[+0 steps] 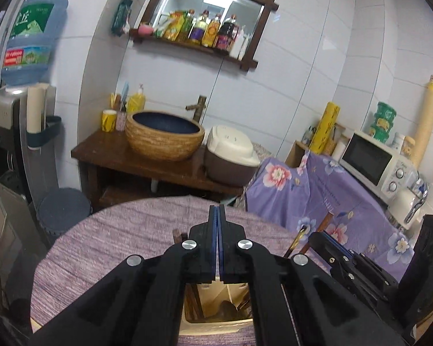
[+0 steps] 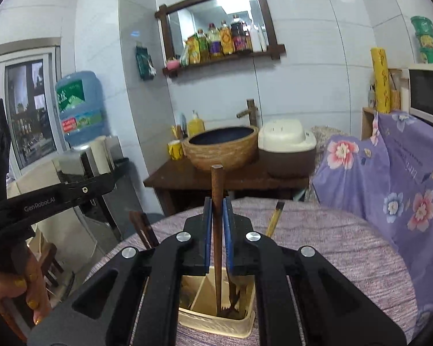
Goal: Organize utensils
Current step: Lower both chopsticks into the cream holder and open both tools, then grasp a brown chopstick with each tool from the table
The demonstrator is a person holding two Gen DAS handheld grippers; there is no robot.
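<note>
My right gripper (image 2: 217, 219) pinches a stiff, light wooden utensil (image 2: 217, 190) mid-handle, its lower end standing inside the cream holder (image 2: 216, 324), while my left gripper (image 1: 218, 225) hangs closed and empty above that holder.

Black right tool (image 2: 217, 204) with blue pads (image 2: 207, 230), silver screws, white "GenRobot.AI" lettering.
</note>
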